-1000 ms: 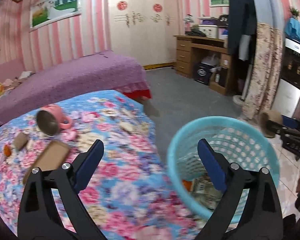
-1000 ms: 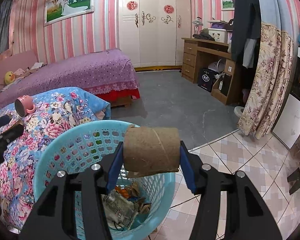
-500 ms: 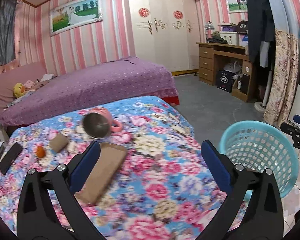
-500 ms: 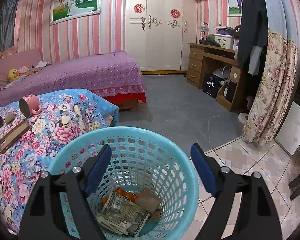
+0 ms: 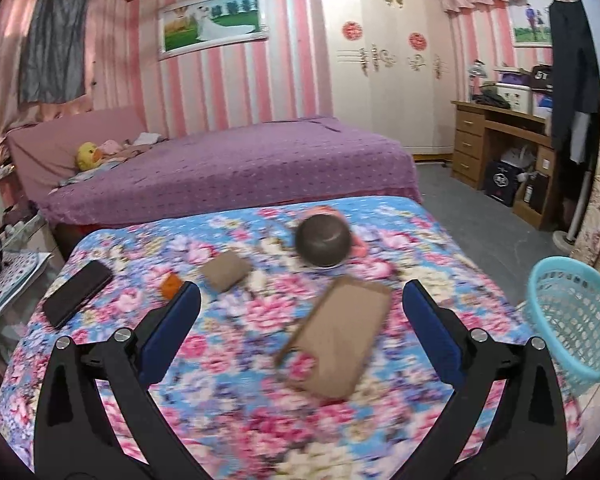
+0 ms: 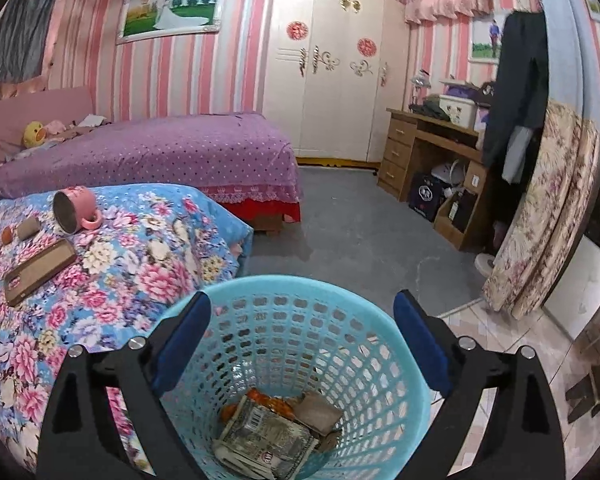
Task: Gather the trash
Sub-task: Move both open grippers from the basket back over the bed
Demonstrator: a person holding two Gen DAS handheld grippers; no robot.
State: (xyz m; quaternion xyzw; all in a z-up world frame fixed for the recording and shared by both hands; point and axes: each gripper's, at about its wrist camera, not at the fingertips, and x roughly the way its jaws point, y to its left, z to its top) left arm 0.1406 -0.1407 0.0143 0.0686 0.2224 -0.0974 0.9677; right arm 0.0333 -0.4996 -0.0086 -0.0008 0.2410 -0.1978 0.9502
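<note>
Your right gripper (image 6: 300, 344) hangs over the round turquoise perforated plastic basket (image 6: 404, 364), its blue-padded jaws opening wide with nothing between them, so anything you let go there falls straight in. Crumpled printed wrappers and brown cardboard scraps (image 6: 276, 428) already lie at the basket's bottom. The basket stands on the floor just beside the near right corner of the bed with the blue floral quilt (image 5: 440, 248), placed, I judge, so that you can reach both from one spot. Your left gripper (image 5: 300, 328) is over that quilt, jaws spread and empty, pointing slightly downward at the flat brown cardboard sheet (image 5: 340, 340) lying between them and a little beyond. That looks like your next piece of trash. Farther off lie a small folded brown cardboard piece (image 5: 226, 270) and, to its left, a small orange scrap (image 5: 171, 285). The tipped pink metal-lined mug (image 5: 324, 246) at the far side and the black phone (image 5: 78, 292) at the left edge are probably not trash, so leave them. The flat sheet lies flush on soft bedding, so you will likely need to catch it by an edge.
</note>
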